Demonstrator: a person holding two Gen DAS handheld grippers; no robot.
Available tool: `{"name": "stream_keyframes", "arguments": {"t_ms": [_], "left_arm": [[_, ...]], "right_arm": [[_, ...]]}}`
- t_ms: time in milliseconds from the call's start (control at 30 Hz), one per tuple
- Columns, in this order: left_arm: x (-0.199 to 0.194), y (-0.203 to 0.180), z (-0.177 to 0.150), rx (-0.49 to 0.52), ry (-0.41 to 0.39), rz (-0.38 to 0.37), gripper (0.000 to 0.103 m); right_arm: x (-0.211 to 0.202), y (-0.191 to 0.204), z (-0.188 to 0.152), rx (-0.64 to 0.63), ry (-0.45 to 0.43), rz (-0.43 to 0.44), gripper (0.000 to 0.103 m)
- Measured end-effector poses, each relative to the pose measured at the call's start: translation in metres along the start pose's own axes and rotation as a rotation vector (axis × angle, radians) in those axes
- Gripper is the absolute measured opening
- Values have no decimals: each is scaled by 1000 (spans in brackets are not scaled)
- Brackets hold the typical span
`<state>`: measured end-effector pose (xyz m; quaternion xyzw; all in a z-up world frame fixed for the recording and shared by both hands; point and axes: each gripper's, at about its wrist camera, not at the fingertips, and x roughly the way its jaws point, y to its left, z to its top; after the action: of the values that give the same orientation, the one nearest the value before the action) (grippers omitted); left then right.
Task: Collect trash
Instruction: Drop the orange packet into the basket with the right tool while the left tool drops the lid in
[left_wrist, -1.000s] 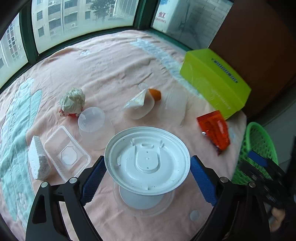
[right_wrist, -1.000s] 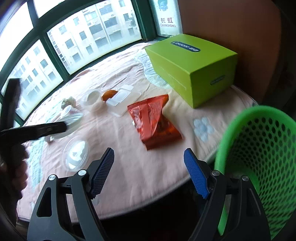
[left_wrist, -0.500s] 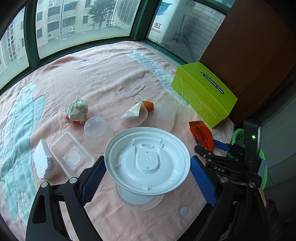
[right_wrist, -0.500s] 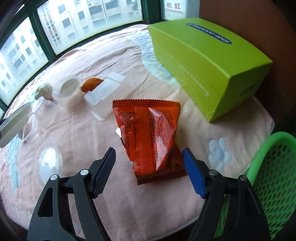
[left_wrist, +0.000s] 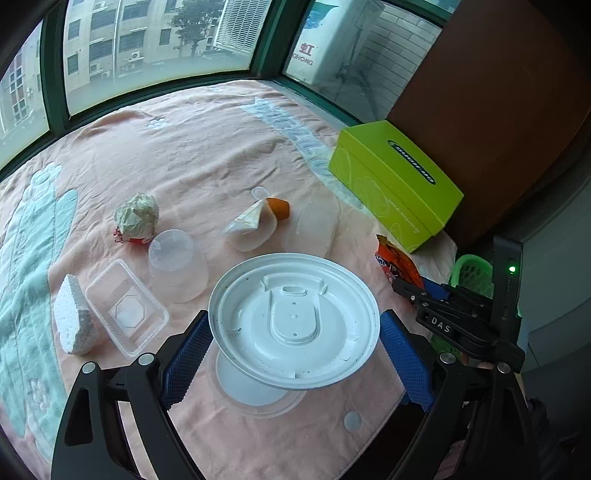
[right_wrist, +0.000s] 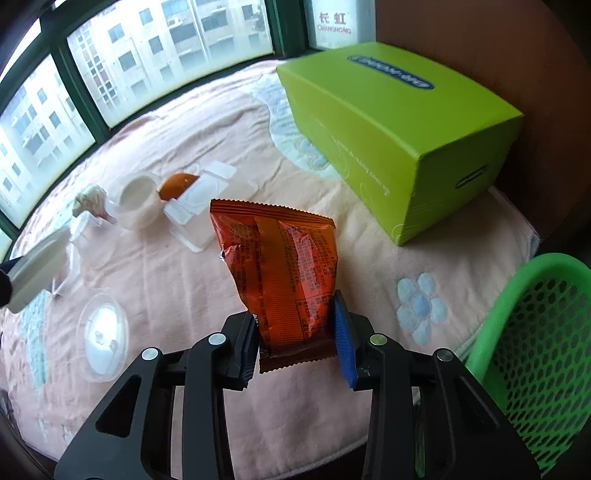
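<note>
My left gripper (left_wrist: 293, 326) is shut on a round white plastic lid (left_wrist: 295, 310), held flat above the pink tablecloth (left_wrist: 192, 155). In the right wrist view, my right gripper (right_wrist: 295, 317) is shut on the near end of an orange snack bag (right_wrist: 284, 251), which lies on the cloth near the table's edge. The left wrist view shows the right gripper (left_wrist: 424, 291) at the far right on the same bag (left_wrist: 397, 262). A green mesh basket (right_wrist: 535, 332) stands beside the table, right of the bag.
A lime green box (right_wrist: 399, 122) sits behind the bag. On the cloth lie a crumpled paper ball (left_wrist: 136, 218), a clear cup (left_wrist: 175, 258), a clear tray (left_wrist: 125, 306), a foam piece (left_wrist: 72, 321) and a clear lid (left_wrist: 255, 391).
My right gripper moved in over the orange snack bag and its jaws closed on the bag's near end. My left gripper kept hold of the white lid.
</note>
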<state>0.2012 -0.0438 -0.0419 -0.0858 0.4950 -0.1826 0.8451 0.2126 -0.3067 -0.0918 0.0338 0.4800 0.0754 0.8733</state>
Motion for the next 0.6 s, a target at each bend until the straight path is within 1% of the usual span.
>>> {"name": "stream_keyframes", "arguments": {"t_ms": [167,333,467,600], "left_arm": [[-3,-6,1,7,-4,-16,87],[-8,-22,3,37,-14,-31,87],[-8,-41,3,69,-17,-55,87],[-3,-69,4,113,-5,-87,87]], "right_arm": [[-18,-2,-5,21,-36,17,35],[-52,-14,-11,42,-84,15,35],[-80,-32,-21,82,-111,12,35],[-103,-56,-36,108,-121,-30,35]]}}
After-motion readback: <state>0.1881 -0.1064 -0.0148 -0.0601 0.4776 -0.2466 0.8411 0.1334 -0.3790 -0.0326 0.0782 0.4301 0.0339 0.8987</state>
